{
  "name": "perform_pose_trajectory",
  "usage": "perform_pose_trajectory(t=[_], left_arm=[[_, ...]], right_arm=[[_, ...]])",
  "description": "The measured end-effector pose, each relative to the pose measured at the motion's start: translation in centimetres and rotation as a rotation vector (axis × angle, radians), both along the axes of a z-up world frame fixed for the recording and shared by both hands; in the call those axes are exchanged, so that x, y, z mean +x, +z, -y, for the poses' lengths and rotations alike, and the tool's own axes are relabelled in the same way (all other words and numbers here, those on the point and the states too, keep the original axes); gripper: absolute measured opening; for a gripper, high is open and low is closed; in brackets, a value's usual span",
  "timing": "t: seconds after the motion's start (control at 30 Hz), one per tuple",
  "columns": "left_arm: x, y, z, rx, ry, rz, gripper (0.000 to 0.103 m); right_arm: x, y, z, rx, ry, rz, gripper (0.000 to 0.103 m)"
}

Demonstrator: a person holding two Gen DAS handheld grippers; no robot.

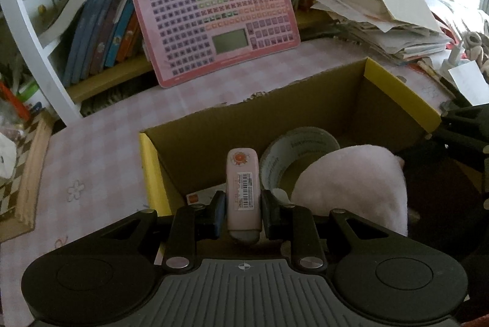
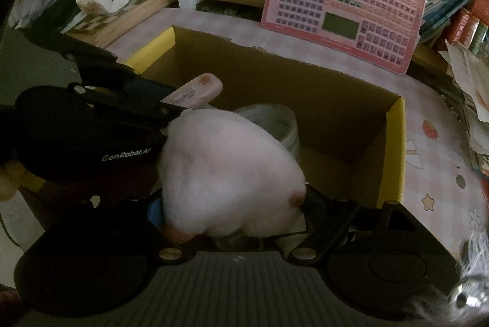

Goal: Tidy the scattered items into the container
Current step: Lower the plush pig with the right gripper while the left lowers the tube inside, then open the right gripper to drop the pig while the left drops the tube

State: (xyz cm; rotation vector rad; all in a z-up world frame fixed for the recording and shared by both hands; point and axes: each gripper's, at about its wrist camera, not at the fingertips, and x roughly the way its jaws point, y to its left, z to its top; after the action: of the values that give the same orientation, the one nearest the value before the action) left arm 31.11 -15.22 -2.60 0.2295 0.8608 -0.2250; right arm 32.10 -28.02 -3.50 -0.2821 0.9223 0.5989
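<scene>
Pink case (image 1: 243, 189): slim, barcode label on top, gripped between the 2 fingers of the left gripper (image 1: 242, 212); held over the near-left part of the cardboard box (image 1: 397, 89), tip pointing into it.
Left gripper: fingers closed to the width of the case, pads pressing both long sides.
Pink plush toy (image 2: 226, 177): fluffy, rounded, clamped in the right gripper (image 2: 232, 205) above the box's near edge.
Right gripper: fingers set wide around the toy, their tips mostly hidden by the fur.
Tape roll (image 1: 299, 156): printed, lying inside the box, just behind the toy and right of the case.
Cardboard box: open top, brown inside, yellow outer sides, standing on the desk (image 1: 101, 156).
Desk: pink checked cloth with small motifs.
Pink button board (image 1: 214, 18): leaning against shelved books (image 1: 101, 24) behind the box.
Paper pile (image 1: 382, 9): on the desk, right of the board.
</scene>
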Motion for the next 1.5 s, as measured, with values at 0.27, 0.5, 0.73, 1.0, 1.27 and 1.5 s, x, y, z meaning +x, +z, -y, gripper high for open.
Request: perform_pose_trajectory(t=[0.27, 0.5, 0.73, 1.0, 1.27, 1.5], left_arm=[[0.0, -0.2, 0.2, 0.02, -0.001, -0.001, 0.024], [-0.8, 0.1, 0.0, 0.028, 0.035, 0.043, 0.039], [-3.2, 2.1, 0.4, 0.031, 0.04, 0.14, 0.073], [-6.0, 4.6, 1.0, 0.014, 0.043, 0.242, 0.085], [-9.0, 7.2, -0.5, -0.05, 0.104, 0.312, 0.091], [-12.4, 8.3, -1.8, -0.09, 0.136, 0.353, 0.095]], right_arm=[[0.1, -0.1, 0.0, 0.001, 0.0, -0.003, 0.087], [-0.1, 0.0, 0.1, 0.022, -0.005, 0.011, 0.087], [-0.9, 0.8, 1.3, 0.074, -0.038, 0.028, 0.091], [-2.7, 3.3, 3.2, 0.125, -0.087, 0.108, 0.091], [-5.2, 5.8, 4.9, 0.204, -0.175, 0.183, 0.091], [-7.8, 6.9, 5.3, 0.237, -0.236, 0.22, 0.091]])
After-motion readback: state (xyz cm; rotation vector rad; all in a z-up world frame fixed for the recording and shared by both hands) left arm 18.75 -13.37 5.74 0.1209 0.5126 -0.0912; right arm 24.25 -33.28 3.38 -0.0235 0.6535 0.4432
